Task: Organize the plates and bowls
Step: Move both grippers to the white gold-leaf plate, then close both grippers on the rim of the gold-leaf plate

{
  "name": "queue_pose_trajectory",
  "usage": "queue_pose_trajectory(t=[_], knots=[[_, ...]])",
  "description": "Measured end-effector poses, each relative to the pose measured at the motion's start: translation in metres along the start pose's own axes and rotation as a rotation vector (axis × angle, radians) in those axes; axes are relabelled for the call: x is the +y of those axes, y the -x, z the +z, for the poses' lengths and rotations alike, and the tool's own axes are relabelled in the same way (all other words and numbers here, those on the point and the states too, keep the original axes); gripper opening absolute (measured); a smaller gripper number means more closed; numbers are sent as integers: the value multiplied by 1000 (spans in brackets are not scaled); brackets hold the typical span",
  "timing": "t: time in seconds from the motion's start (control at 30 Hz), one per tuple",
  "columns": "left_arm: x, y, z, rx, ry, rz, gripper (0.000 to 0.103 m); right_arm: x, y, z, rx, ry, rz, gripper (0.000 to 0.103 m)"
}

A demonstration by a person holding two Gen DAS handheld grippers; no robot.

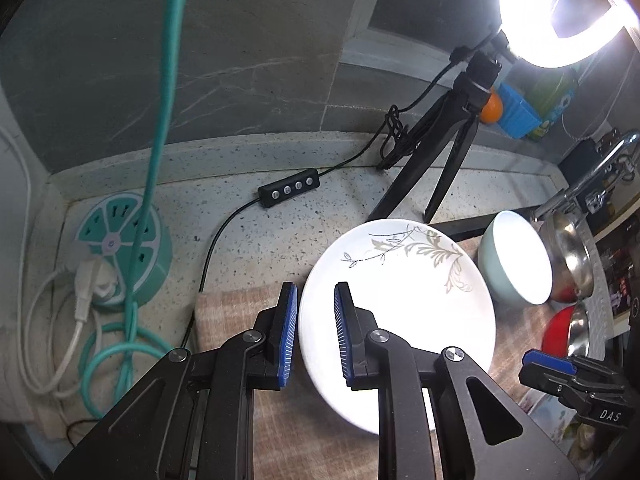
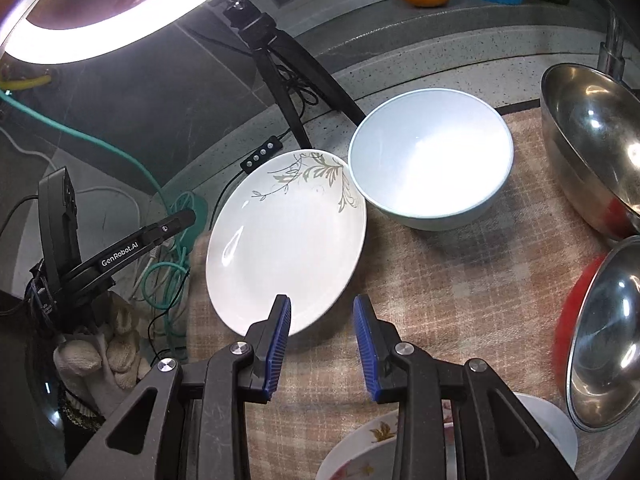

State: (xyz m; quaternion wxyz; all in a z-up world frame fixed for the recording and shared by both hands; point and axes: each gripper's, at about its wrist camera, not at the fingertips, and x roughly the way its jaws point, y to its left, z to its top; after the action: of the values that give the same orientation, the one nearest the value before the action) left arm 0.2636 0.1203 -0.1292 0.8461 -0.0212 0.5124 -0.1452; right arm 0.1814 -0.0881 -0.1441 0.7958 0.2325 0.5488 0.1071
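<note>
A white plate with a leaf pattern (image 1: 404, 300) lies on the checked cloth (image 2: 460, 292); it also shows in the right wrist view (image 2: 288, 240). A pale blue bowl (image 2: 430, 160) stands beside it at its right and also shows in the left wrist view (image 1: 516, 258). My left gripper (image 1: 316, 336) is open, its jaws either side of the plate's left rim. My right gripper (image 2: 322, 344) is open and empty, just in front of the plate's near edge. Steel bowls (image 2: 592, 160) and a red bowl (image 2: 568, 320) are at the right.
A ring light on a black tripod (image 1: 452, 148) stands behind the dishes with its cable and switch (image 1: 288, 190). A teal power hub (image 1: 124, 248) with cords sits at the left. A floral plate (image 2: 360, 456) lies near the front. A faucet (image 1: 592, 176) is at the right.
</note>
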Motion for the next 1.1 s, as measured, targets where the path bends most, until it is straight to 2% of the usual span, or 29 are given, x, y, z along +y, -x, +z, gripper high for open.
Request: queue_pose_trajectory(t=[0.5, 0.9, 1.0, 1.1], knots=[[-2, -42, 17, 62, -40, -18, 21, 4, -33, 13, 3, -19, -64, 29], [-4, -58, 18, 84, -50, -13, 21, 0, -51, 20, 28, -19, -87, 17], [-5, -58, 17, 82, -63, 3, 16, -1, -51, 19, 35, -17, -84, 15], [-3, -59, 18, 85, -44, -3, 16, -1, -52, 16, 47, -18, -85, 13]])
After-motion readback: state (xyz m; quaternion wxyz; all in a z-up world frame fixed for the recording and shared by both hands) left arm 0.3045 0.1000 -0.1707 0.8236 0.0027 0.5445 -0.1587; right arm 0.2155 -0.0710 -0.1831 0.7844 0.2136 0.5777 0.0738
